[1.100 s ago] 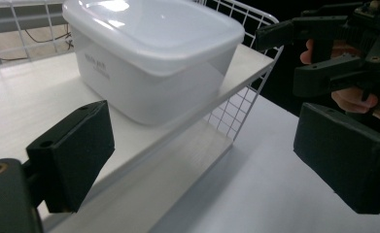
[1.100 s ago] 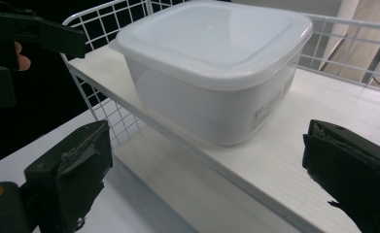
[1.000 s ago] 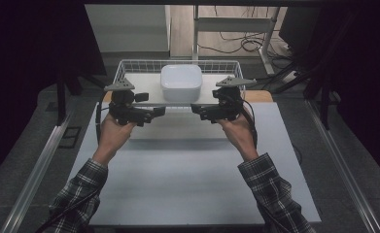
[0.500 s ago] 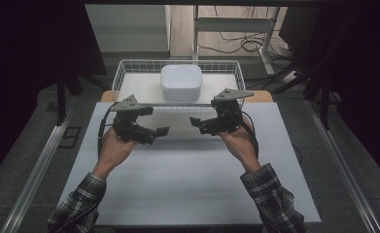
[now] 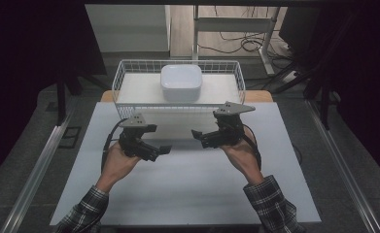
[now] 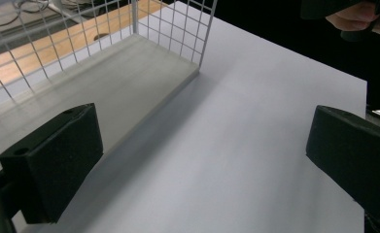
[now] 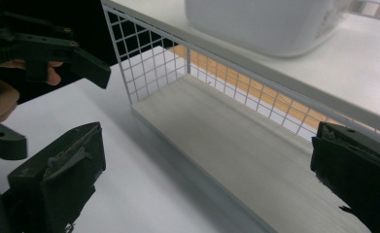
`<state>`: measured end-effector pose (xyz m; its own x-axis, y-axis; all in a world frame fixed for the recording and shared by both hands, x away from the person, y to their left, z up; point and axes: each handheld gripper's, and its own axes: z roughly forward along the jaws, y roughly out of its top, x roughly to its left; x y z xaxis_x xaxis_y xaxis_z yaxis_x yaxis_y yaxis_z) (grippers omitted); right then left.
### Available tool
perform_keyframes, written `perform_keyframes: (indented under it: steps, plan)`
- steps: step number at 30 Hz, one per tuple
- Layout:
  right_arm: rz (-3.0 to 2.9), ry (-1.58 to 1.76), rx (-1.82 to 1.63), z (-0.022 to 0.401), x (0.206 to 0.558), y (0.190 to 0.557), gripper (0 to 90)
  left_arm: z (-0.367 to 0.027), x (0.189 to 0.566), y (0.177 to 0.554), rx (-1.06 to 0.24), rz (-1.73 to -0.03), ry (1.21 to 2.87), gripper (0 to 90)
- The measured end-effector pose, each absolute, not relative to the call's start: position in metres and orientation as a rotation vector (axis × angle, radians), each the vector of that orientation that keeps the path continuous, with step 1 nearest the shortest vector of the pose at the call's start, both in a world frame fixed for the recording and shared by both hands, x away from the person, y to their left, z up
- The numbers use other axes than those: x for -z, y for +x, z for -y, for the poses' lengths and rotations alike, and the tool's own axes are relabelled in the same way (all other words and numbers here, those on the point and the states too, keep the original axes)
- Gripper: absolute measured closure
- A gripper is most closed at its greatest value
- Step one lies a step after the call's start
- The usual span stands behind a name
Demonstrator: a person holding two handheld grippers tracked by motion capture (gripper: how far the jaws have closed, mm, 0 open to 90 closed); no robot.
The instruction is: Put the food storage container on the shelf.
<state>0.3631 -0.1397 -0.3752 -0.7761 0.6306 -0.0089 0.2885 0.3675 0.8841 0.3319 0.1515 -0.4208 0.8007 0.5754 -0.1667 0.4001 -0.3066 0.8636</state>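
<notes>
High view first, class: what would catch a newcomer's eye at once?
A white wire basket at the table's far edge, with a white rounded box inside it. Nearer, on the pale tabletop, the left hand-held gripper and right hand-held gripper face each other, jaws open and empty.

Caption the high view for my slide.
Two open black grippers, left and right, above white table before wire basket holding white box.

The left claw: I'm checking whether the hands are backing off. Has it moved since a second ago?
Yes. The left claw has pulled back toward the person, away from the wire basket whose front edge it was at before.
</notes>
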Motion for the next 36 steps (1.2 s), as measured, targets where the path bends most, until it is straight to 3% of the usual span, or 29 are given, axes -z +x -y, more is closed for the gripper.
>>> perform_keyframes:
  steps: [23,36]
  plan:
    - [-2.438,0.861,-1.311,0.156,0.443,0.347,0.0,-0.131,0.479,0.307,-0.180,-0.695,1.918,0.3]
    - [-2.440,0.793,-1.258,0.156,0.460,0.323,0.4,-0.139,0.494,0.286,-0.186,-0.709,1.941,1.2]
